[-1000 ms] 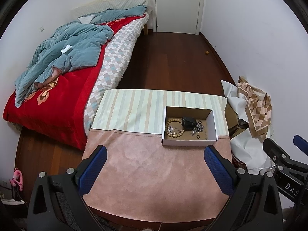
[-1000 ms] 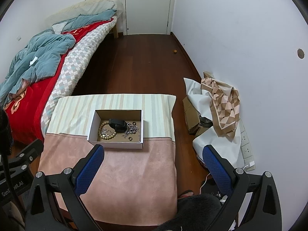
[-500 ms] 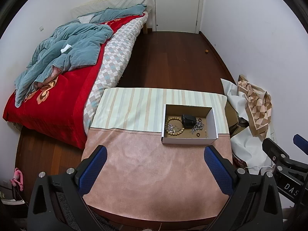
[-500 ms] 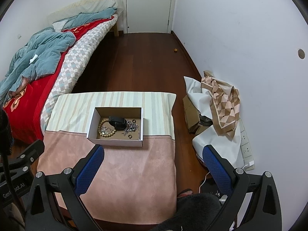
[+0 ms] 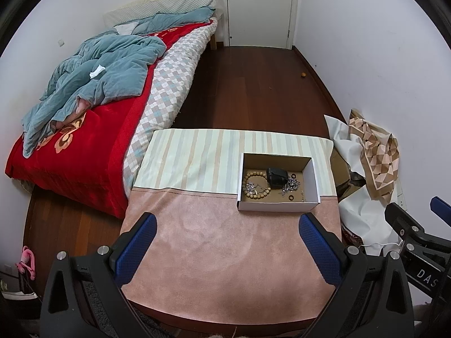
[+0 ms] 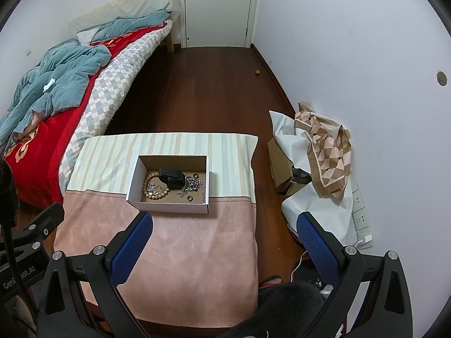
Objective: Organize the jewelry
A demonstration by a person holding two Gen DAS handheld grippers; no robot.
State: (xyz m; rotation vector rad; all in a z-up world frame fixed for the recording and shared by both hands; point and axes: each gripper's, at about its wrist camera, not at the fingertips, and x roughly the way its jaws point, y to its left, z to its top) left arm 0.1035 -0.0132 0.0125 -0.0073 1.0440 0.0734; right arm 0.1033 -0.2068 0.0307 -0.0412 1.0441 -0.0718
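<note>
A white box (image 5: 277, 206) sits on the table (image 5: 214, 242) toward its right edge, straddling the line where the striped cloth meets the pink cloth. Inside it, a bead bracelet (image 5: 255, 184) lies at the left, a black pouch (image 5: 277, 177) in the middle against the beads, a silver chain (image 5: 291, 186) just right of the pouch, and small dark rings (image 5: 290, 197) on the box floor. The left gripper (image 5: 225, 249) hangs above the table's near edge, its blue-padded fingers (image 5: 135, 249) spread wide and empty. The right gripper (image 6: 224, 249) hangs above the near right corner, fingers (image 6: 317, 249) likewise wide apart, holding nothing.
</note>
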